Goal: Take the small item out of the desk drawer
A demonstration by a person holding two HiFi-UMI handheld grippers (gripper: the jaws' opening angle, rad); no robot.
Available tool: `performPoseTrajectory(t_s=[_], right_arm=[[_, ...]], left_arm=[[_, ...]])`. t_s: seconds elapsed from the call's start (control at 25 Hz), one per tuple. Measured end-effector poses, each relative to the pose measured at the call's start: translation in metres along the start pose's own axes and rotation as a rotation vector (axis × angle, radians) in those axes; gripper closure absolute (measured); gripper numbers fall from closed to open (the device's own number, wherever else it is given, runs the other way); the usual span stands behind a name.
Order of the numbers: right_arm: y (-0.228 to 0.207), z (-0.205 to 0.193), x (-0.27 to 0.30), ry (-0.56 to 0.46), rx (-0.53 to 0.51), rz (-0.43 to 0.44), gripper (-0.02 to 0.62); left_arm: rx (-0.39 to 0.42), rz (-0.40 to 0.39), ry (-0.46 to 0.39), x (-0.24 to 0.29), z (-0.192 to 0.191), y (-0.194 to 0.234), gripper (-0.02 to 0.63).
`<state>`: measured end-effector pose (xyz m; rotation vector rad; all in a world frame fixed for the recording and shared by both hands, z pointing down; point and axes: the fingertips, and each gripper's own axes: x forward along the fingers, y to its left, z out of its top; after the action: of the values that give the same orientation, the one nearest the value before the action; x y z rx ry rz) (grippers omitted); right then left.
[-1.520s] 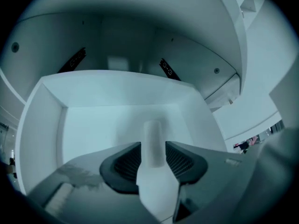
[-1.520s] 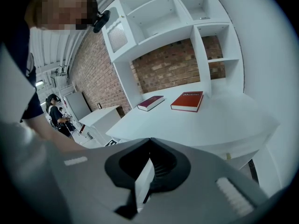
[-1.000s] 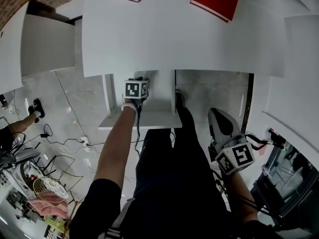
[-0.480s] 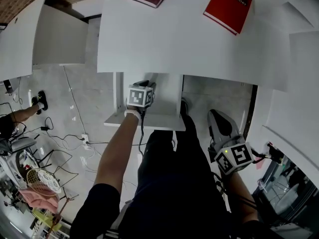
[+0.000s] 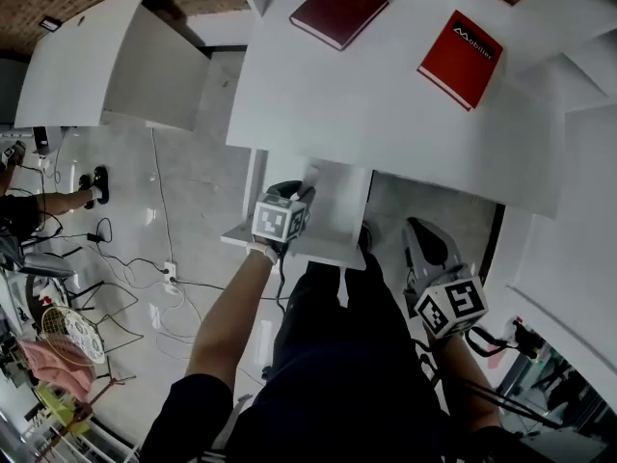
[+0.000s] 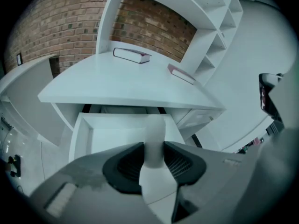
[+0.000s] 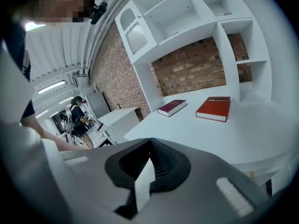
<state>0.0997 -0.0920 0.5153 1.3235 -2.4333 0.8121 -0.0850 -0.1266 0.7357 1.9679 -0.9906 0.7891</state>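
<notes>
Smooth, matt white desk (image 5: 386, 123) and drawer (image 5: 339, 210). Rough red brick wall (image 6: 60, 27). Glossy grey stone-look floor (image 5: 193, 191). Red book (image 5: 461, 46) with a slight sheen. Smooth, matt small white item (image 6: 154, 134) between ribbed black pads (image 6: 125, 166) of the left gripper (image 6: 153, 148).

Head view: the red book (image 5: 461, 46) on the desk (image 5: 366, 114) has a small white triangular logo and one white word along one edge of its cover. The word reads roughly "Mobilier"; the letters are small, so the reading is uncertain.

Right gripper view: same red book, with the white print along the far edge of the cover, too small to read.

Maroon book (image 5: 341, 9): no cover print can be made out in either view.

Marker cubes, left (image 5: 276, 221) and right (image 5: 451, 307): black-and-white square code patterns, not letters or digits.
</notes>
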Motion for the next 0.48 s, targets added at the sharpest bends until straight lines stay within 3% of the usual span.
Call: performPoseTrajectory(t_s=[0.48], right_arm=[[0.017,0.037,0.004,-0.051,-0.061,0.088,0.592]], left_arm=[[-0.054,0.049,-0.245,-0.111,0.043,-0.044,0.463]])
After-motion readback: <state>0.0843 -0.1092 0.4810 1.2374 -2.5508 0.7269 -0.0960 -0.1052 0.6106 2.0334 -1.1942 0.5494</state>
